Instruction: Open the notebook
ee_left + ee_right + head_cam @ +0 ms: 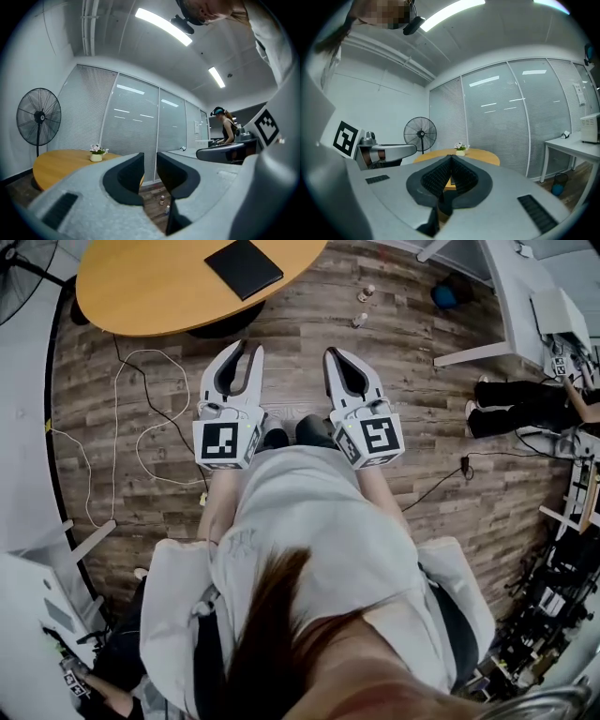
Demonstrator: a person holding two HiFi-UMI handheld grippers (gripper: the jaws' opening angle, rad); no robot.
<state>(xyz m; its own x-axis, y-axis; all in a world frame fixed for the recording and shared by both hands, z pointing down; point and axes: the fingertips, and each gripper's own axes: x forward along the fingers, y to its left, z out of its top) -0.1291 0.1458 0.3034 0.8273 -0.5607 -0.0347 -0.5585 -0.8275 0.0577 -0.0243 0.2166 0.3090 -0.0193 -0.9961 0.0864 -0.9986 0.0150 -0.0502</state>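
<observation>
Looks along the left gripper [150, 158], jaws slightly apart, nothing between. Shows two small bottles [162, 201] on wood floor [151, 193] through the gap, a round wooden table [61, 165] bearing a flower pot [96, 157] at left, a standing fan [39, 117] near it, a person [227, 130] far right.

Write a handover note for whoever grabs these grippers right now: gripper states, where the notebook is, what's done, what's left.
Left gripper: jaws apart, nothing between them.
Right gripper: jaws together at the tips, empty.
Both held level over the floor, short of the round table.
Notebook: closed, flat on the table near its edge, untouched.
Done: nothing yet.
Left: reach the table, probably steady the notebook with one gripper and lift the cover with the other.
</observation>
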